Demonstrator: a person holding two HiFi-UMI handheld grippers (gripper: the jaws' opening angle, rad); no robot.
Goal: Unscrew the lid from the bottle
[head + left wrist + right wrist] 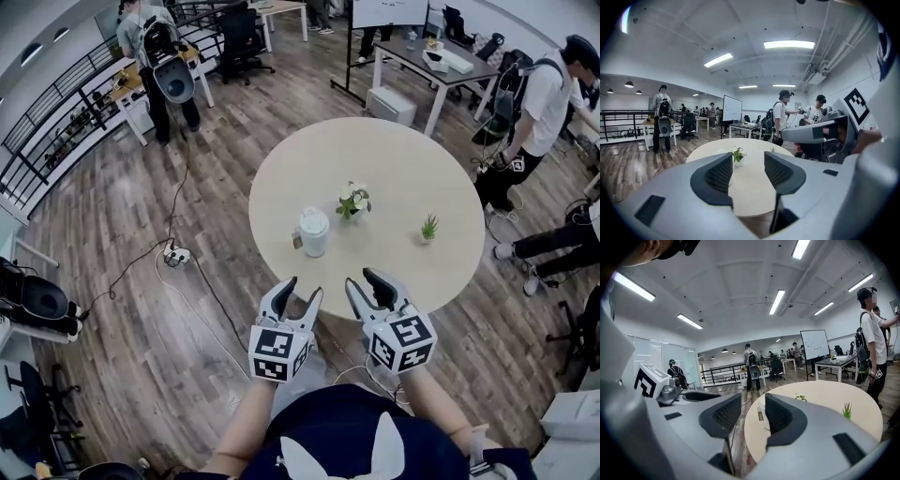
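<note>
Round table (394,155), pale top; white bottle (313,236) upright near its front edge, lid (313,220) on; small flowering pot (353,202) just beside it, tiny green plant (429,228) further right; left gripper (304,289) and right gripper (362,279) held off the near edge; jaws on both parted, nothing between them, neither touching the bottle.

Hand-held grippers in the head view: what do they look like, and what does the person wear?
The left hand-held gripper and the right hand-held gripper have light grey bodies with two curved jaws each, lined with dark ribbed pads. Each carries a white cube printed with black square markers. The person wears a dark navy top with a white figure.
</note>
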